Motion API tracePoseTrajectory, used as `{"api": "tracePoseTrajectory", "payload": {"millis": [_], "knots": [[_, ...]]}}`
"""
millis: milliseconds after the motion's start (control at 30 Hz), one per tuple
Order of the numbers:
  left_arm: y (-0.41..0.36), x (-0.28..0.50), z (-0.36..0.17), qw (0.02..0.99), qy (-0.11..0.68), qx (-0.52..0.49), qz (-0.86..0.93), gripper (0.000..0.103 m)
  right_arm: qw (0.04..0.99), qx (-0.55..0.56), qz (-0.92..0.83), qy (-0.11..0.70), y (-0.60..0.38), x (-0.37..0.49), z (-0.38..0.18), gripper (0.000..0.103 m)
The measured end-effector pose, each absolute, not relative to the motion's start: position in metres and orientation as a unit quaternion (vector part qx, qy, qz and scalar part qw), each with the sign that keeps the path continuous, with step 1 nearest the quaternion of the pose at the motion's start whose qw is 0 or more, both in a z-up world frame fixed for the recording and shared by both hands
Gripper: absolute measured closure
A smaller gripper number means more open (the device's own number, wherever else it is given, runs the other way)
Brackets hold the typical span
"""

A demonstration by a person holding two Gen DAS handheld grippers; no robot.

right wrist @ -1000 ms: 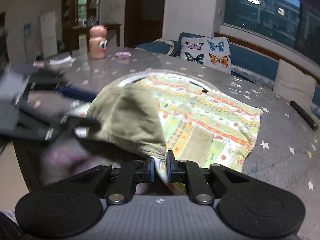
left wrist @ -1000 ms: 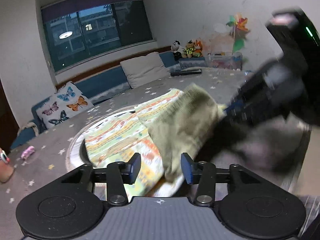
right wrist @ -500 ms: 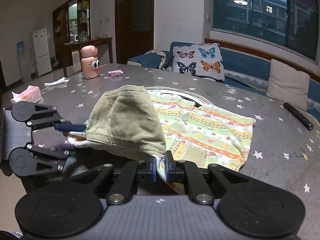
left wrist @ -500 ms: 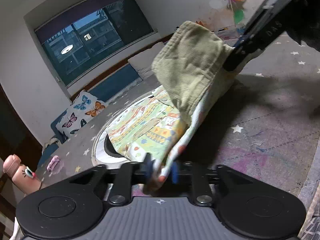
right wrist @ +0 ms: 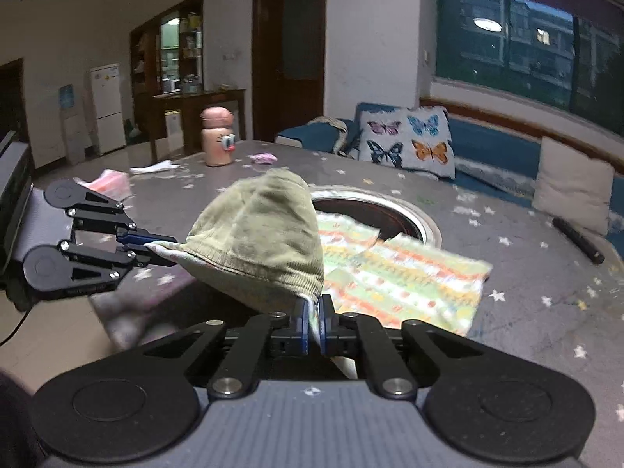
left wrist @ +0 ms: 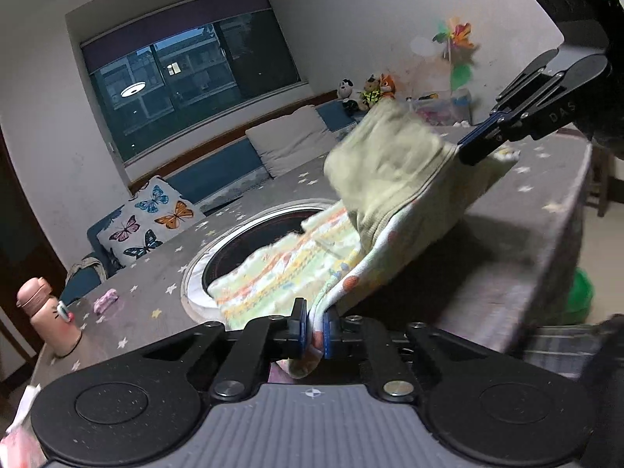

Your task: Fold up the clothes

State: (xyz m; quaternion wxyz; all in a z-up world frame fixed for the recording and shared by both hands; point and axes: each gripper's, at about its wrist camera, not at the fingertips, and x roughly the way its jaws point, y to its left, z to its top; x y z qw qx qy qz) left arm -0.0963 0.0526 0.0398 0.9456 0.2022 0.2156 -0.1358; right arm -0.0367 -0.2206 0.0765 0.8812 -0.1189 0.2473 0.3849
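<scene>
— What is the left gripper [left wrist: 314, 327] doing?

— Its blue pads are pinched almost together on the edge of the patterned garment [left wrist: 296, 269], with only the thickness of the cloth between them. A bit of the hem hangs down below the fingers.

— And the right gripper [right wrist: 312, 321]?

— Same story: jaws clamped on another edge of the garment, the fabric squeezed in the narrow slit between the pads. From the left wrist view it sits up and to the right, its tips biting the cloth beside the olive green cuff [left wrist: 390, 163].

— Where does the garment lie?

— Partly lifted, partly down. The held edge spans between the two grippers above the near side of the table [right wrist: 546, 273], with the olive green part bulging up in a dome. The far portion – striped in orange, yellow and green – rests on the grey star-print cloth and overlaps the round recessed ring [right wrist: 413, 218] in the table's middle.

— Anything else on the table?

— A pink bottle [right wrist: 217, 136] stands well apart, towards the far side, and a dark remote [right wrist: 579, 240] lies near the cushions.
</scene>
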Motion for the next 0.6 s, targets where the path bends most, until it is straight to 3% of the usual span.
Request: {"api": "tracePoseTrajectory", "payload": {"millis": [167,467,533,600], "knots": [[0.055,-0.103,0.039,0.946,0.226,0.196,-0.124,0.094,0.875,-0.11,0.403,0.246,-0.234,-0.065,0.088,0.102],[0.059,-0.1,0.034,0.948,0.237,0.187,-0.102,0.095,0.837,-0.125,0.422,0.324,-0.222,-0.061,0.049,0.095],[0.058,-0.097,0.037,0.949,0.237,0.182,-0.101,0.095,0.829,-0.134,0.431,0.331,-0.218,-0.066,0.042,0.09],[0.056,-0.094,0.04,0.95,0.237,0.176,-0.1,0.095,0.822,-0.149,0.439,0.331,-0.212,-0.071,0.036,0.078]]}}
